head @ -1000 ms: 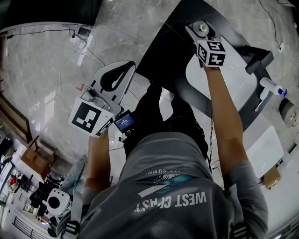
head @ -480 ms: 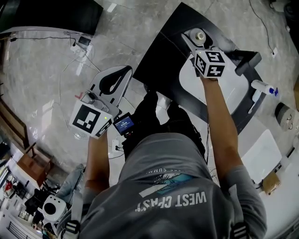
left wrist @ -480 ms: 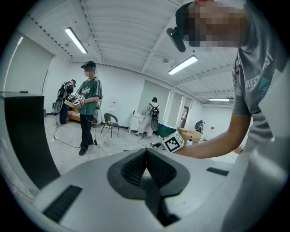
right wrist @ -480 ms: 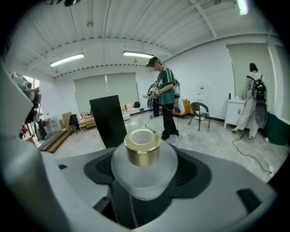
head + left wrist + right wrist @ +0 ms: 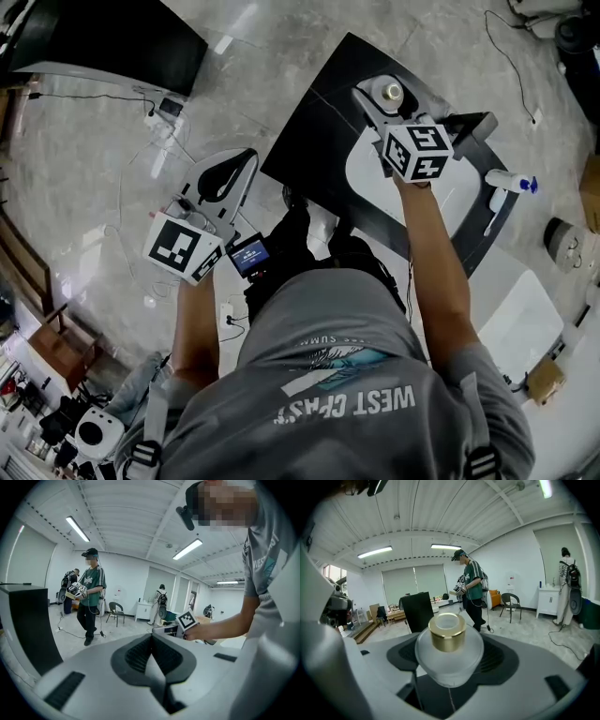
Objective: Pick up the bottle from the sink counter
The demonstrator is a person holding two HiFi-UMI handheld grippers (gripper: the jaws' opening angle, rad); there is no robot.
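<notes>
A frosted glass bottle with a gold cap sits between the jaws of my right gripper, which is shut on it. In the head view the bottle shows at the tip of the right gripper, held over the far end of the black sink counter. My left gripper hangs over the marble floor, left of the counter. Its jaws meet with nothing between them in the left gripper view.
A white basin is set in the counter, with a black faucet behind it. A white spray bottle lies at the right. A black cabinet stands top left. Cables cross the floor. Other people stand in the room.
The head view has shifted, so the counter and right gripper sit lower and further left. The right gripper stays shut on the bottle. The left gripper has drifted slightly down.
</notes>
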